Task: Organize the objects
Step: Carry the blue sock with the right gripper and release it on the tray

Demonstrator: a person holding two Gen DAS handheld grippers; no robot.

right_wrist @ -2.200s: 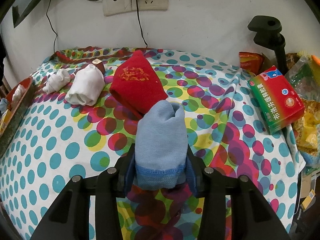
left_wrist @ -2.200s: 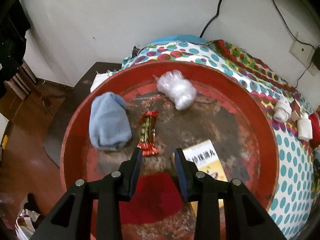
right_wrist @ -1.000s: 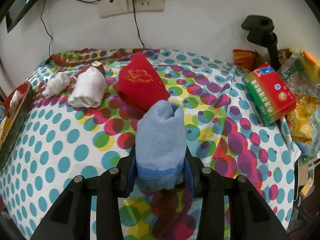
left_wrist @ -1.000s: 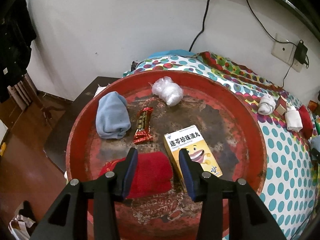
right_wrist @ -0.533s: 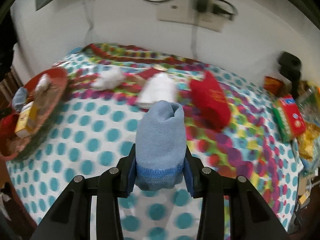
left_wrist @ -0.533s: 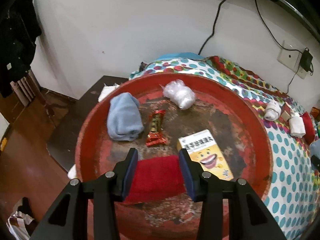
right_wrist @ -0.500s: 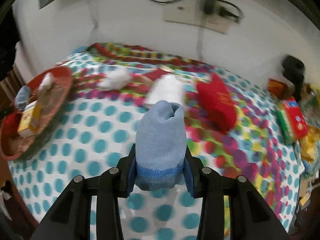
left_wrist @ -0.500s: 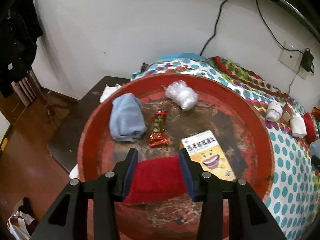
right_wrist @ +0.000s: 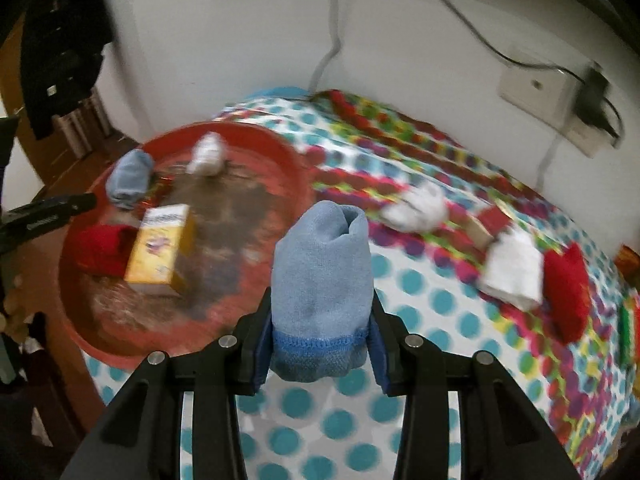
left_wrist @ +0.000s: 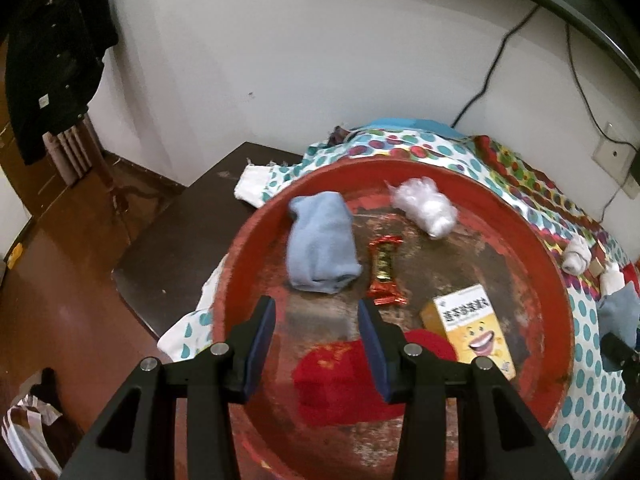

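The yellow box point(left_wrist: 472, 330) bears Chinese characters too blurred to read and a cartoon laughing mouth. It lies in the round red tray point(left_wrist: 558, 280) with a rolled light-blue sock point(left_wrist: 320, 248), a red-and-gold candy bar point(left_wrist: 385, 272), a clear plastic wad point(left_wrist: 426, 206) and a red sock point(left_wrist: 344, 376). The left gripper point(left_wrist: 316, 330) hangs over the tray, jaws partly apart and empty, above the red sock; the right gripper point(right_wrist: 318, 340) is clamped on a second blue sock point(right_wrist: 322, 276), held over the polka-dot cloth point(right_wrist: 420, 300) beside the tray.
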